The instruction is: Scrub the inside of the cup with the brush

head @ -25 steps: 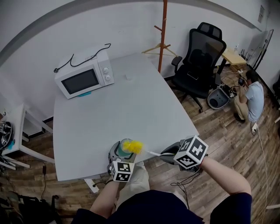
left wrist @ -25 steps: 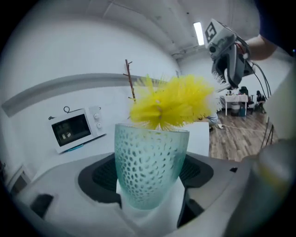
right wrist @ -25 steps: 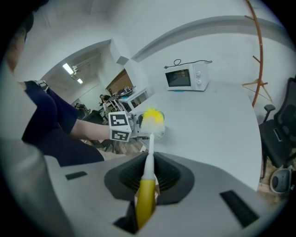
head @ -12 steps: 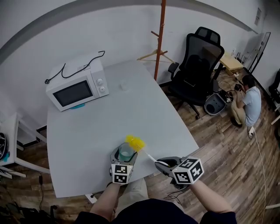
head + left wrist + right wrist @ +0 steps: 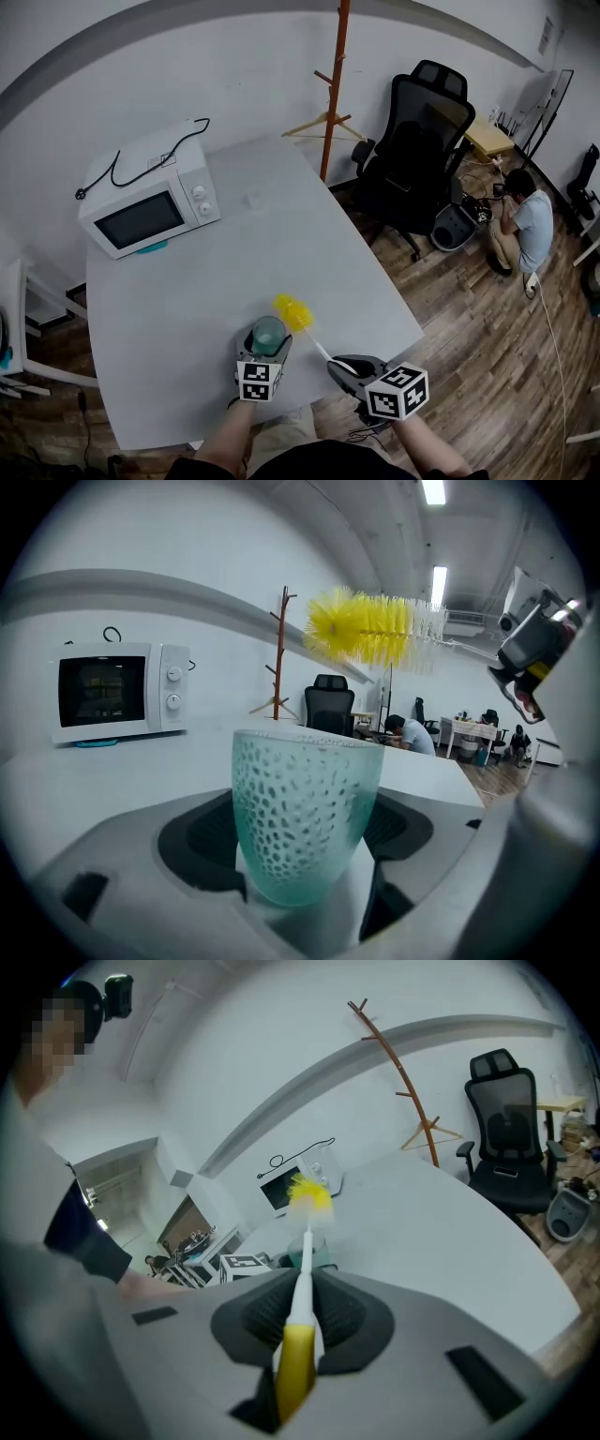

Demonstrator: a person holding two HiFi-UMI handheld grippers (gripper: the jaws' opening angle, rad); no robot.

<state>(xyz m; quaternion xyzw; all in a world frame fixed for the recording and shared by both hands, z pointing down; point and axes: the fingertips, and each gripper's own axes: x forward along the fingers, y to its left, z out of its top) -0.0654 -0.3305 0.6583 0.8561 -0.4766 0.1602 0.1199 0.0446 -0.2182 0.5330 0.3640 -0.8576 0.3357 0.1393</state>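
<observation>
Nearest, the left hand-held gripper (image 5: 265,349) clamps the upright teal cup (image 5: 305,813) over the counter's (image 5: 187,291) front edge, while the right hand-held gripper (image 5: 349,367) pinches the brush (image 5: 300,1302) handle, its yellow bristles raised just beside the rim, with a microwave (image 5: 145,202) beyond.

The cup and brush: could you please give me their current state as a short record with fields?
cup: teal, upright, clamped in left gripper
brush: yellow handle clamped in right gripper
brush head: yellow bristles, in the air above the cup's rim, not inside
scrubbing: not under way
background: microwave on white table
</observation>
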